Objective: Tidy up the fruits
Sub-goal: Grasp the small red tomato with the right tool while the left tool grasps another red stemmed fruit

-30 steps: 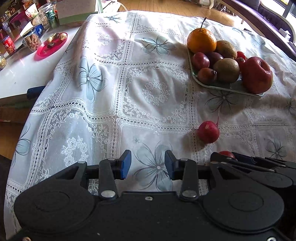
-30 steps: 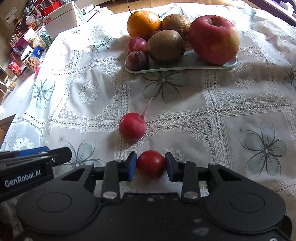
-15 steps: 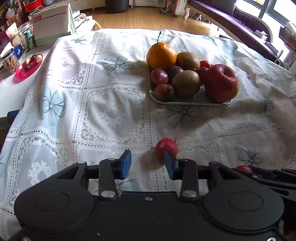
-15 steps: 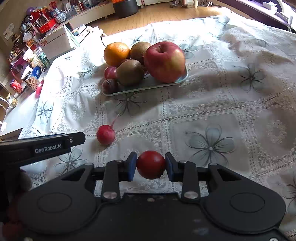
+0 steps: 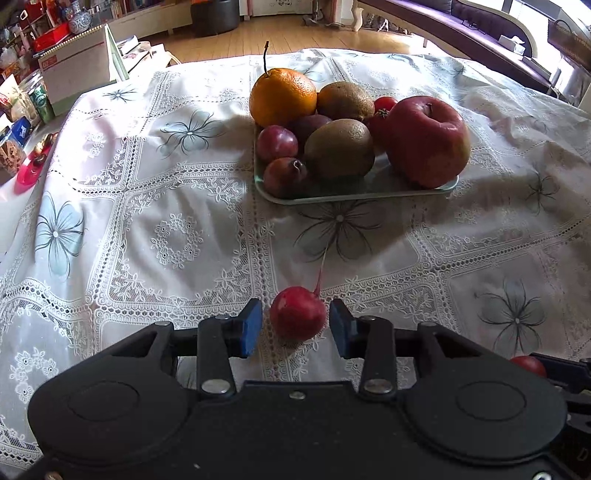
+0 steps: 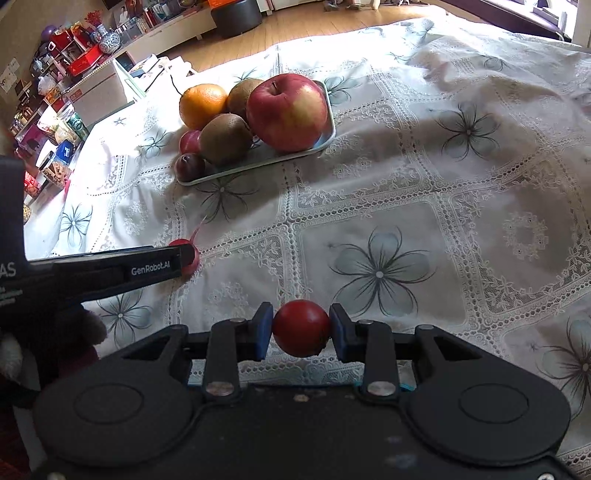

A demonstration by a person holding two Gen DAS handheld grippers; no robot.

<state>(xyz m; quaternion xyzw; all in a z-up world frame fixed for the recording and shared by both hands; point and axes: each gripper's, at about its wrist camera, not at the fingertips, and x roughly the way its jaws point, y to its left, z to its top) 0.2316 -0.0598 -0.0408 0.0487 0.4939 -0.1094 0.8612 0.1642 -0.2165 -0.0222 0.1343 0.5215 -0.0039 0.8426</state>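
Observation:
A red radish [image 5: 297,313] with a thin root lies on the lace tablecloth between the fingers of my left gripper [image 5: 296,326], which is open with gaps on both sides. My right gripper [image 6: 301,328] is shut on a small red tomato [image 6: 301,328], held above the cloth. The tomato [image 5: 529,364] also peeks out at the lower right in the left wrist view. A pale green tray [image 5: 354,195] farther back holds an orange [image 5: 282,96], two kiwis, plums, small tomatoes and a big red apple [image 5: 426,139]. In the right wrist view the left gripper's finger hides most of the radish [image 6: 192,254].
The table's left edge drops off beside a cluttered side surface with a pink dish [image 5: 29,171], cans and a cardboard box [image 5: 75,70]. A dark sofa [image 5: 480,33] stands behind the table. Open cloth lies right of the tray [image 6: 325,142].
My left gripper has swung right and forward so that the radish now sits between its open fingers. My right gripper has lifted the tomato and pulled back to the right.

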